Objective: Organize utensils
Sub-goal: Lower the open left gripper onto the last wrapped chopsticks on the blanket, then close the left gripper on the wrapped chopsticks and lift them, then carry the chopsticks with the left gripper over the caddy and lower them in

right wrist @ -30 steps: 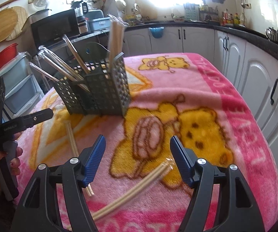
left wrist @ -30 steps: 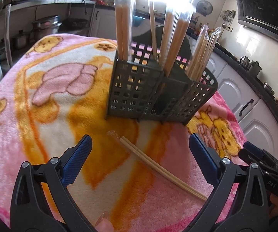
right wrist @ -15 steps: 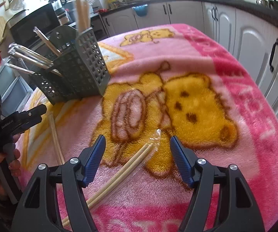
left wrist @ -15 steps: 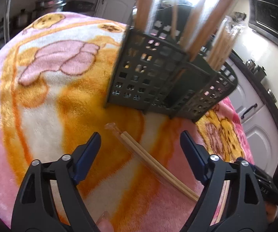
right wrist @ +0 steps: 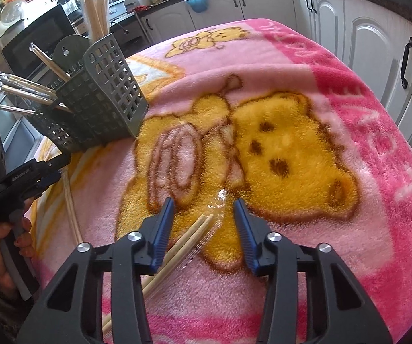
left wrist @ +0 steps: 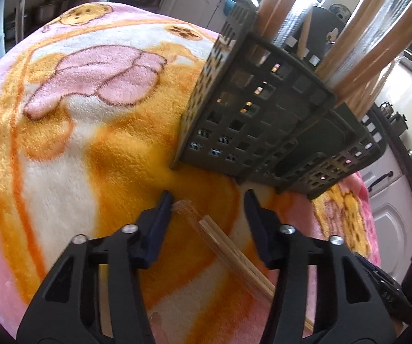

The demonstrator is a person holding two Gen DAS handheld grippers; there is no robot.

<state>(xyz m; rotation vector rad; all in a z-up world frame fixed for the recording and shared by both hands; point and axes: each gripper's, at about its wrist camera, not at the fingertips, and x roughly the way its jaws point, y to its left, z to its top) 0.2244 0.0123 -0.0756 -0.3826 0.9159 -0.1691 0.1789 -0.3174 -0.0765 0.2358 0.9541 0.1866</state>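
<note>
Left wrist view: the left hand-held gripper (left wrist: 207, 203) hangs low over the pink bear blanket (left wrist: 62, 132) on the table, jaws apart, straddling the tip of a plastic-wrapped chopstick pair (left wrist: 228, 249) that lies flat on the blanket, just short of the grey utensil basket (left wrist: 251, 114), which holds more wrapped chopsticks upright. Right wrist view: the right hand-held gripper (right wrist: 204, 215) also stands open, gripping nothing, around the end of a second wrapped chopstick pair (right wrist: 188, 240) lying on the blanket, well apart from the basket (right wrist: 97, 97) at upper left.
</note>
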